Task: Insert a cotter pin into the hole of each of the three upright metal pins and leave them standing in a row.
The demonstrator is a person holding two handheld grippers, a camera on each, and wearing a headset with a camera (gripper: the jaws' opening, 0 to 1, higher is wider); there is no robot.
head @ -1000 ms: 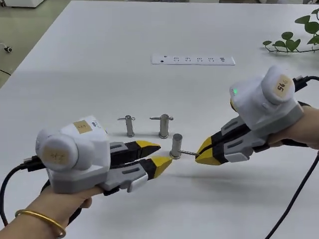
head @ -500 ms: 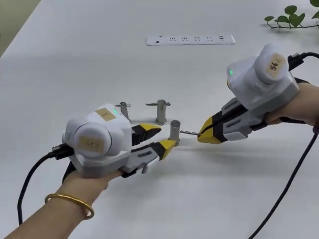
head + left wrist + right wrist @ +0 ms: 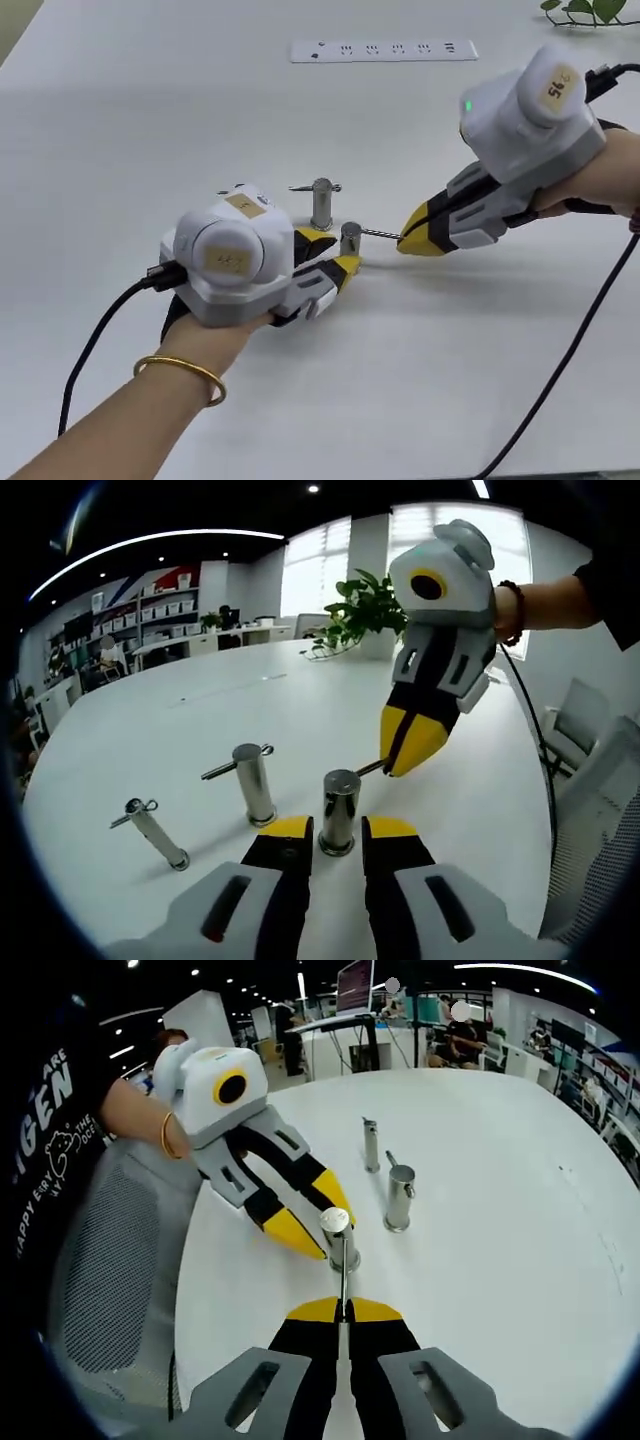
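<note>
We record an open-plan office: a large white meeting table (image 3: 300, 400) with a power strip (image 3: 384, 49) at top centre, a potted plant (image 3: 365, 605) by bright windows (image 3: 310, 570), stocked shelving (image 3: 160, 610) upper left, and a mesh chair (image 3: 110, 1260) lower left.

**A:** anything else on that white table (image 3: 150, 120) or nah?

**B:** yeah, a white power strip (image 3: 384, 50) lying flat on the far side, plus some green leaves (image 3: 590, 8) poking in at the far right corner.

**A:** and the room?

**B:** open office tbh. Potted plant (image 3: 365, 605) in front of bright windows (image 3: 320, 570), shelves (image 3: 150, 610) along the back wall, a grey mesh chair (image 3: 110, 1270) right beside the table, and a monitor (image 3: 355, 985) further back.
</note>
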